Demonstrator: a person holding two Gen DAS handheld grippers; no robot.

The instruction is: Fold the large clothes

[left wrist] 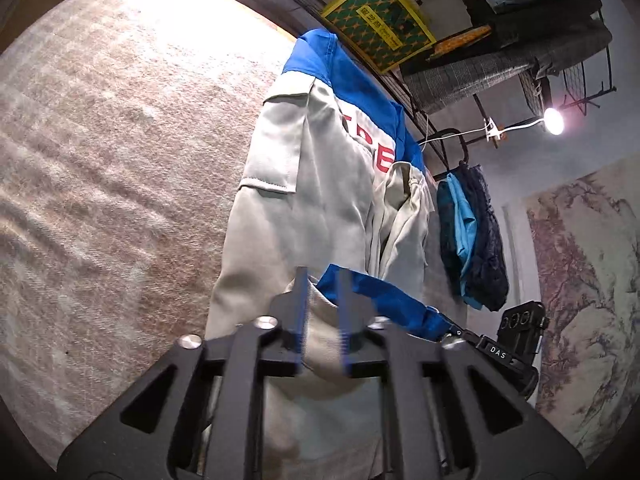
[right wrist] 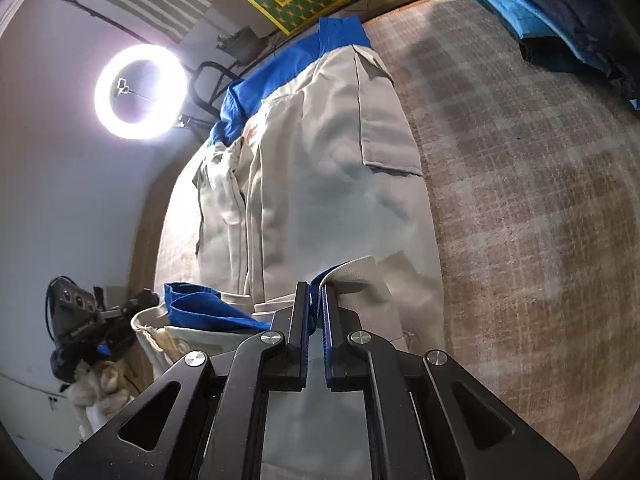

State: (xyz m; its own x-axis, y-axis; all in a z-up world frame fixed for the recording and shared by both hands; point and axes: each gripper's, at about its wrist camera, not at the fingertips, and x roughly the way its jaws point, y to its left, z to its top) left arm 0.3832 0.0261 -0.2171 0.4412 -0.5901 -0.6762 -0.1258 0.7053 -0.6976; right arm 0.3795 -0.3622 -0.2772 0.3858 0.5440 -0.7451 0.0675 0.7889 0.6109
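Left gripper point(left wrist: 322, 276) pinching cloth, right gripper point(right wrist: 316, 292) clamped (nearly closed)

The grey-and-blue jacket point(left wrist: 304, 184) with red lettering lies lengthwise, partly folded, on the plaid blanket point(left wrist: 100, 160).

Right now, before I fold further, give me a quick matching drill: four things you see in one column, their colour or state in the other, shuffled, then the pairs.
Things:
1. jacket
2. ring light
3. box
4. right hand-held gripper

States:
a. glowing white
b. shut on cloth
c. green pattern with yellow border
d. grey with blue shoulders, lying on the blanket

Pairs: 1-d, 2-a, 3-c, 4-b
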